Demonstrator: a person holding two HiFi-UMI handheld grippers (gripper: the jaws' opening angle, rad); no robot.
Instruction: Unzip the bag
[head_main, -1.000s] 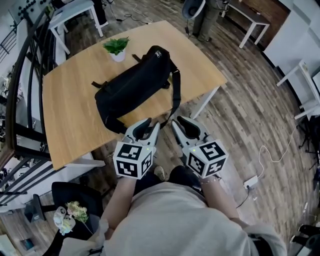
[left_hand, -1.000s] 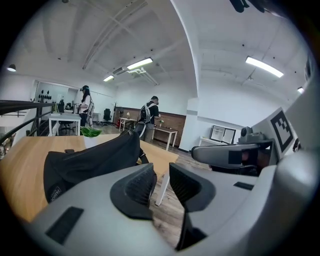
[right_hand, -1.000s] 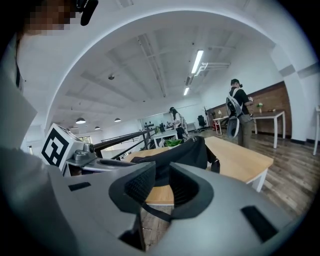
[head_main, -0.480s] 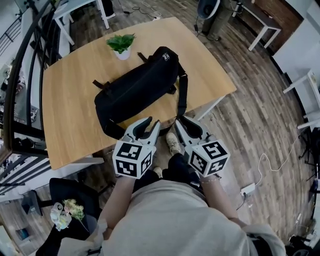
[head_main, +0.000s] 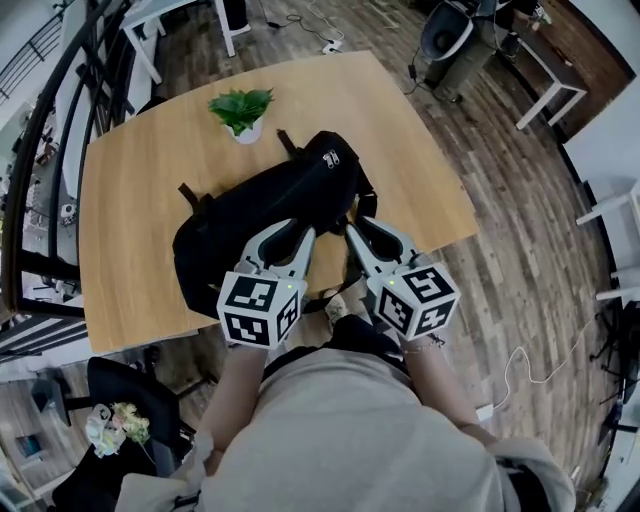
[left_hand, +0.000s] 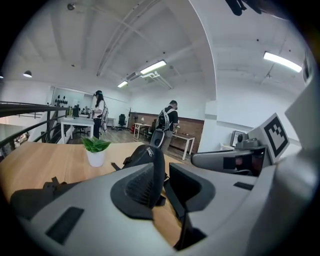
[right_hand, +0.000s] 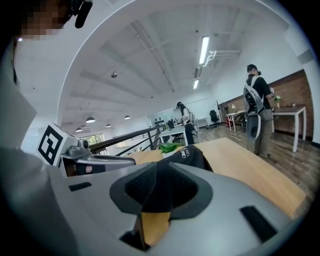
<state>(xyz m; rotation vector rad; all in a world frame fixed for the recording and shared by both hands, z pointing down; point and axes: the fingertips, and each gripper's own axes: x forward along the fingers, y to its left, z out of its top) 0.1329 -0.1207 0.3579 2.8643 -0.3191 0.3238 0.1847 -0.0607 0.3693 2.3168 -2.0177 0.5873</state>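
Observation:
A black bag (head_main: 262, 205) lies slantwise on the wooden table (head_main: 130, 240), with its zipper pulls (right_hand: 185, 152) at the raised far end. My left gripper (head_main: 291, 233) hovers over the bag's near side. Its jaws stand a little apart with nothing between them, and the bag (left_hand: 146, 154) shows through the gap of the left gripper (left_hand: 166, 176). My right gripper (head_main: 364, 227) is beside it, over the bag's right near edge. The right gripper (right_hand: 161, 186) has jaws that have just narrowed a little. They remain slightly apart, gripping nothing, and point at the bag (right_hand: 196, 156).
A small potted plant (head_main: 241, 108) stands on the table behind the bag. A black railing (head_main: 45, 180) runs along the left. White desks (head_main: 545, 85) and a chair are at the back right. Two people (left_hand: 167, 122) stand beyond the table.
Both grippers have moved forward together, from in front of the table's near edge to over the bag's near side. Neither has taken hold of anything.

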